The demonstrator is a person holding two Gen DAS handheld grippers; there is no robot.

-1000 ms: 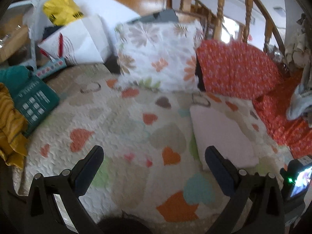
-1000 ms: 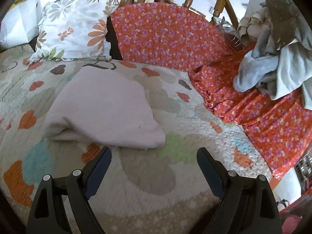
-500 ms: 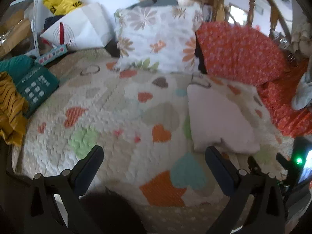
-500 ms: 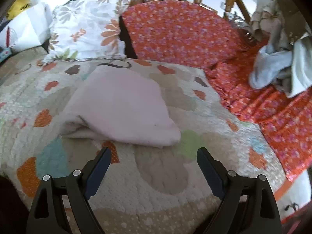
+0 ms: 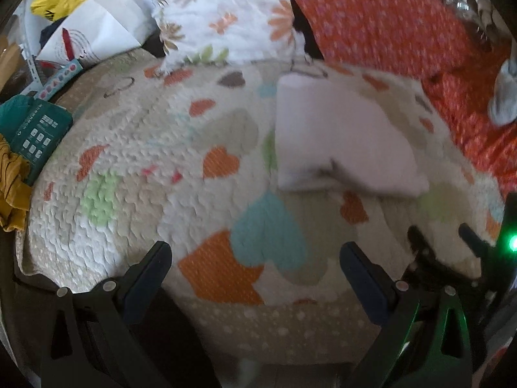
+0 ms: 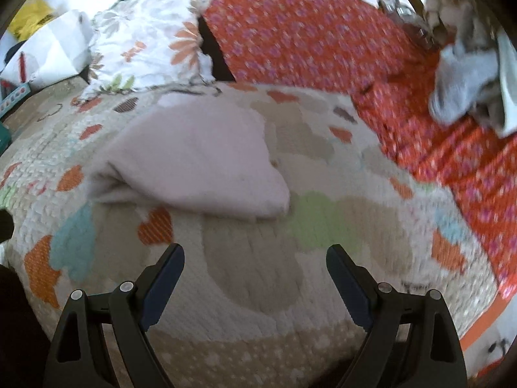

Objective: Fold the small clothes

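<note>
A pale pink folded cloth (image 5: 339,135) lies on the heart-patterned quilt (image 5: 145,161), right of centre in the left wrist view. It also shows in the right wrist view (image 6: 200,158), ahead and left of centre. My left gripper (image 5: 255,258) is open and empty above the quilt's near edge, well short of the cloth. My right gripper (image 6: 255,258) is open and empty, just short of the cloth's near edge. The right gripper also shows at the lower right of the left wrist view (image 5: 452,252).
A floral pillow (image 5: 226,16) and an orange-red flowered pillow and cover (image 6: 323,38) stand behind the cloth. A heap of grey and white clothes (image 6: 468,74) lies at the right. A teal package (image 5: 35,129), a mustard garment (image 5: 13,190) and white bags (image 5: 93,32) are at the left.
Both grippers have drawn back toward the near edge of the bed and risen, so the cloth and quilt look farther away. Both stayed open. The cloth has not moved.
</note>
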